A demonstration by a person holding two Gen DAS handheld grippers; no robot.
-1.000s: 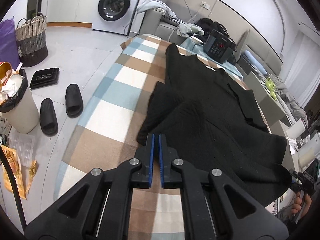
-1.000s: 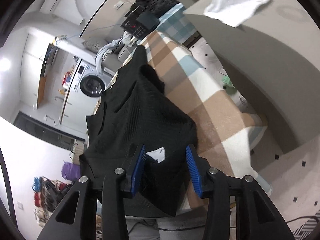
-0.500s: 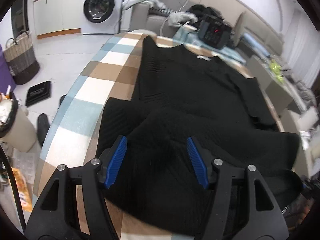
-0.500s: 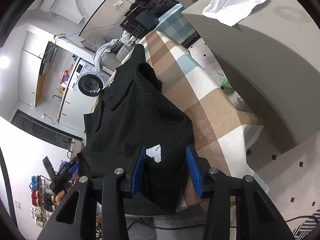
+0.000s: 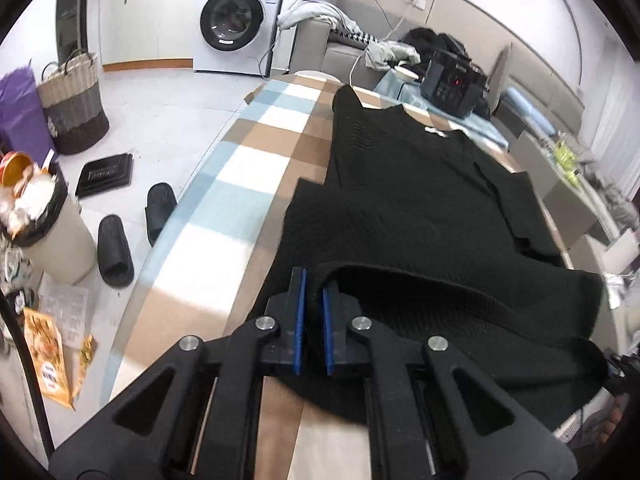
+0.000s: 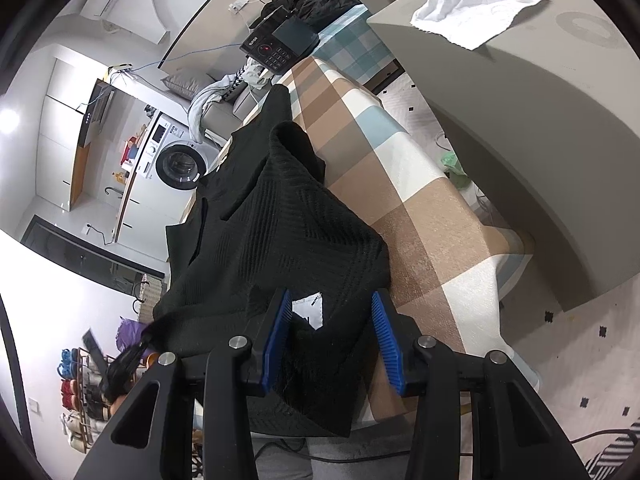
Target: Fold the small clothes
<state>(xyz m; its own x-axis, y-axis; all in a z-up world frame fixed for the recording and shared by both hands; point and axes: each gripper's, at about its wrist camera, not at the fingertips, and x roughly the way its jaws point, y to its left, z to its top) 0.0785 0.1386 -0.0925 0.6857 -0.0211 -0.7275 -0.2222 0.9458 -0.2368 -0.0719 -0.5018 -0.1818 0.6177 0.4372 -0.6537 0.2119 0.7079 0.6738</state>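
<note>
A black knitted garment (image 5: 400,200) lies lengthwise on the checked tablecloth (image 5: 248,160), neck end far away. Its near hem is raised into a fold. My left gripper (image 5: 314,280) is shut on that hem at its left corner, and the fabric rises from the blue pads (image 5: 299,320) and runs off to the right. In the right wrist view the same garment (image 6: 280,220) bunches up towards my right gripper (image 6: 331,296). The right jaws stand part-way apart, clamped on a thick bunch of fabric with a white label (image 6: 308,312) showing. Loose cloth hangs below them.
A black appliance (image 5: 452,84) stands at the table's far end. On the floor to the left are slippers (image 5: 116,248), a full bin (image 5: 44,232) and a woven basket (image 5: 72,108). A washing machine (image 5: 236,20) stands behind. A grey counter (image 6: 520,100) with a white cloth lies right of the table.
My left gripper went from shut beside the garment to wide open over its hem, then closed on the hem's left corner. The right gripper and its bunch of fabric stayed put.
</note>
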